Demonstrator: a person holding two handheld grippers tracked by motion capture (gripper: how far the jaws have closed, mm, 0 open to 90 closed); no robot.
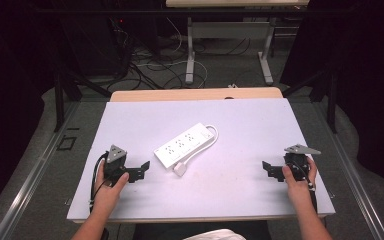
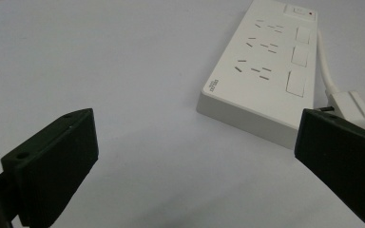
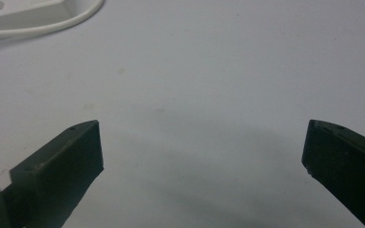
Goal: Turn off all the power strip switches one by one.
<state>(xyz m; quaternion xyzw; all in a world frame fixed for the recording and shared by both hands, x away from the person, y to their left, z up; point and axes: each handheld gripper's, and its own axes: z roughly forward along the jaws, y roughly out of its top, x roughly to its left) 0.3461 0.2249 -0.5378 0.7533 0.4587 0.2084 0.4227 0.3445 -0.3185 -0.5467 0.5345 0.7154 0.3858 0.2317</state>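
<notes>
Power strip (image 1: pixel 185 145) lies mid-counter (image 1: pixel 240 190) between us; left hand-held gripper (image 1: pixel 139 170) and right hand-held gripper (image 1: pixel 269 169) gape wide, empty, flanking it for approach.

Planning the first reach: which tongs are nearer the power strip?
The left tongs: they sit just beside the power strip, whose near end looms in their view, while the right tongs lie farther off across bare table.

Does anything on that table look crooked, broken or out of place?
Nothing looks damaged or spilled. The white power strip lies slantwise on the table rather than square to its edges, and its plug lies loose beside it, plugged into nothing. Both the left gripper and right gripper sit open and empty.
</notes>
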